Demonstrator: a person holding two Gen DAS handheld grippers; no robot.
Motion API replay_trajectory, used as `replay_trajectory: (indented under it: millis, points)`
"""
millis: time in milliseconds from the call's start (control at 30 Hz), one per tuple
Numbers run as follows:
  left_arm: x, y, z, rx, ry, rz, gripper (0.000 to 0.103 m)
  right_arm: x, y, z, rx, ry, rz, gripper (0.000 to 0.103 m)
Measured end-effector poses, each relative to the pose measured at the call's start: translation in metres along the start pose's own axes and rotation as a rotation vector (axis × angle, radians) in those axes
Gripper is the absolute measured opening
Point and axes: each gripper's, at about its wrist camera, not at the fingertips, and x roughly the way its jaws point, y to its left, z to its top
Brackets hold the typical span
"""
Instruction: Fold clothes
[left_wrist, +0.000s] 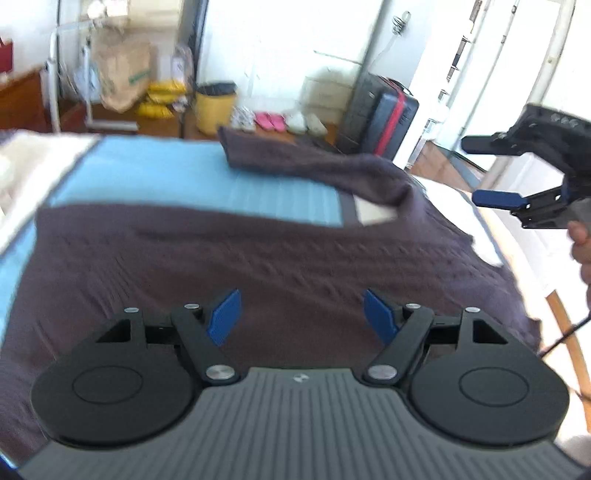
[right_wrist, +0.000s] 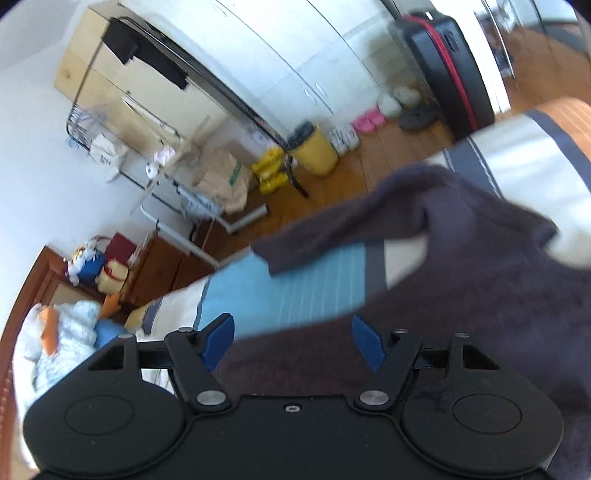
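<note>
The left gripper (left_wrist: 302, 318) hovers over a dark purple knitted sweater (left_wrist: 236, 258) spread on the blue-and-white bedsheet (left_wrist: 155, 173), jaws spread wide, holding nothing. The right gripper (right_wrist: 291, 341) is equally wide, empty, above the sweater's edge.

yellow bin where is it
In the left wrist view, the yellow bin stands on the floor beyond the bed, between yellow bags and pink slippers.

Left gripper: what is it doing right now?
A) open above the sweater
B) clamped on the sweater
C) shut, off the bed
A: the left gripper has its blue fingers spread apart with nothing between them, over the dark sweater on the bed.
</note>
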Motion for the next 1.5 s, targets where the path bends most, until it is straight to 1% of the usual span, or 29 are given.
replay_trajectory:
  millis: [100, 167, 233, 267, 300, 400, 467, 500, 567, 600, 633, 667, 733, 800, 833, 867, 900, 933, 967, 1000, 1033, 1067, 1100, 1133, 1233, 1333, 1400, 1467, 1500]
  points:
    - [0.028, 0.005, 0.02, 0.012, -0.02, 0.049, 0.074, 0.026, -0.02, -0.01, -0.033, -0.095, -0.017, 0.076]
    - [0.057, 0.014, 0.039, -0.033, -0.008, 0.017, 0.074, 0.036, -0.036, -0.008, -0.014, -0.12, -0.025, 0.076]
    - [0.086, 0.024, 0.058, -0.085, 0.006, -0.018, 0.074, 0.044, -0.047, 0.004, 0.012, -0.117, 0.014, 0.076]
    - [0.104, 0.034, 0.068, -0.156, 0.027, -0.057, 0.074, 0.045, -0.051, 0.011, 0.002, -0.125, 0.019, 0.076]
    - [0.122, 0.044, 0.078, -0.228, 0.047, -0.092, 0.074, 0.045, -0.053, 0.018, -0.009, -0.145, -0.005, 0.076]
    - [0.172, 0.071, 0.101, -0.428, 0.08, -0.114, 0.074, 0.05, -0.069, 0.035, -0.012, -0.18, -0.121, 0.076]
    - [0.198, 0.085, 0.114, -0.512, 0.086, -0.101, 0.074, 0.055, -0.088, 0.042, -0.009, -0.16, -0.203, 0.076]
    - [0.208, 0.089, 0.119, -0.538, 0.08, -0.092, 0.074, 0.057, -0.098, 0.046, -0.017, -0.144, -0.254, 0.076]
    - [0.226, 0.096, 0.13, -0.587, 0.07, -0.073, 0.074, 0.058, -0.122, 0.052, -0.029, -0.135, -0.394, 0.076]
    - [0.236, 0.097, 0.135, -0.599, 0.067, -0.066, 0.074, 0.057, -0.137, 0.054, -0.003, -0.141, -0.461, 0.076]
    - [0.243, 0.097, 0.14, -0.605, 0.063, -0.06, 0.074, 0.054, -0.152, 0.056, 0.049, -0.142, -0.5, 0.076]
    - [0.252, 0.098, 0.144, -0.605, 0.057, -0.057, 0.074, 0.051, -0.169, 0.056, 0.121, -0.145, -0.505, 0.076]
    - [0.271, 0.097, 0.151, -0.602, 0.059, -0.047, 0.074, 0.047, -0.194, 0.053, 0.253, -0.167, -0.439, 0.078]
    - [0.294, 0.096, 0.153, -0.629, 0.083, -0.022, 0.074, 0.047, -0.198, 0.051, 0.268, -0.203, -0.39, 0.078]
    - [0.305, 0.096, 0.154, -0.648, 0.092, -0.012, 0.074, 0.05, -0.196, 0.051, 0.25, -0.195, -0.389, 0.079]
    - [0.311, 0.096, 0.153, -0.66, 0.078, -0.014, 0.074, 0.053, -0.191, 0.051, 0.215, -0.181, -0.396, 0.08]
    - [0.315, 0.092, 0.153, -0.652, 0.049, -0.009, 0.07, 0.057, -0.186, 0.05, 0.172, -0.168, -0.404, 0.08]
    - [0.317, 0.087, 0.155, -0.621, 0.035, -0.012, 0.047, 0.061, -0.181, 0.049, 0.13, -0.155, -0.415, 0.08]
    - [0.322, 0.081, 0.158, -0.579, 0.057, -0.04, 0.024, 0.067, -0.176, 0.049, 0.081, -0.142, -0.445, 0.077]
    - [0.324, 0.076, 0.161, -0.548, 0.09, -0.054, 0.009, 0.074, -0.174, 0.049, 0.019, -0.131, -0.505, 0.071]
    - [0.325, 0.07, 0.164, -0.512, 0.116, -0.061, 0.008, 0.081, -0.172, 0.048, -0.043, -0.119, -0.565, 0.045]
    - [0.318, 0.062, 0.168, -0.445, 0.095, -0.035, 0.008, 0.086, -0.17, 0.048, -0.091, -0.115, -0.614, 0.027]
    - [0.308, 0.054, 0.172, -0.373, 0.063, -0.018, 0.007, 0.087, -0.17, 0.047, -0.114, -0.127, -0.645, 0.025]
    - [0.296, 0.048, 0.176, -0.319, 0.034, -0.01, 0.007, 0.086, -0.169, 0.046, -0.122, -0.141, -0.663, 0.016]
    - [0.252, 0.032, 0.186, -0.216, -0.036, -0.04, 0.007, 0.078, -0.166, 0.049, -0.109, -0.171, -0.676, 0.012]
    - [0.184, 0.011, 0.186, -0.115, -0.14, -0.154, 0.007, 0.073, -0.162, 0.051, -0.107, -0.178, -0.682, 0.012]
    - [0.135, 0.0, 0.177, -0.091, -0.203, -0.208, 0.007, 0.065, -0.161, 0.051, -0.075, -0.192, -0.672, 0.012]
    - [0.096, 0.001, 0.161, -0.097, -0.257, -0.215, 0.007, 0.052, -0.158, 0.05, -0.042, -0.213, -0.647, 0.011]
    - [0.076, 0.005, 0.151, -0.094, -0.288, -0.201, 0.007, 0.045, -0.157, 0.049, -0.028, -0.226, -0.63, 0.011]
